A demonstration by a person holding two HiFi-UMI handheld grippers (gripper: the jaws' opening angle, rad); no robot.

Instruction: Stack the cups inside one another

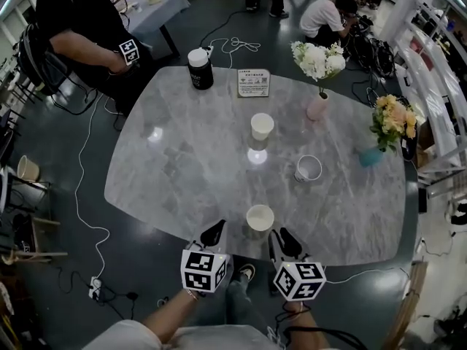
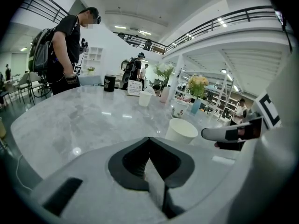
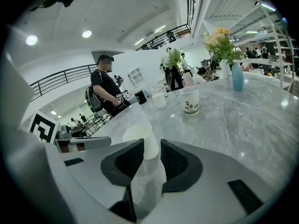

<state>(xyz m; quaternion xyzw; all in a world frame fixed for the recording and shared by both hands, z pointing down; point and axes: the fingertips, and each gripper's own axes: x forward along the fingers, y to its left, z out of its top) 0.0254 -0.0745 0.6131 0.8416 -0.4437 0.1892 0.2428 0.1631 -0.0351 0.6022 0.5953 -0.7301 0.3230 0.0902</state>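
Note:
Three cups stand on the grey marble table (image 1: 182,173). A cream paper cup (image 1: 260,218) (image 2: 188,130) (image 3: 138,134) is near the front edge. Another cream cup (image 1: 261,126) (image 2: 145,98) (image 3: 160,100) stands mid-table. A white printed cup (image 1: 308,168) (image 3: 190,101) is to its right. My left gripper (image 1: 217,229) (image 2: 149,140) hangs just left of the near cup, shut and empty. Just right of that cup is my right gripper (image 1: 280,234) (image 3: 152,142); its jaws are a little apart with nothing between them, and the cup shows beyond the gap.
A black canister (image 1: 200,68) and a sign card (image 1: 253,83) stand at the table's far side. A pink vase of white flowers (image 1: 317,108) and a teal vase of yellow flowers (image 1: 371,156) are at the right. A person (image 1: 80,35) stands at the far left corner.

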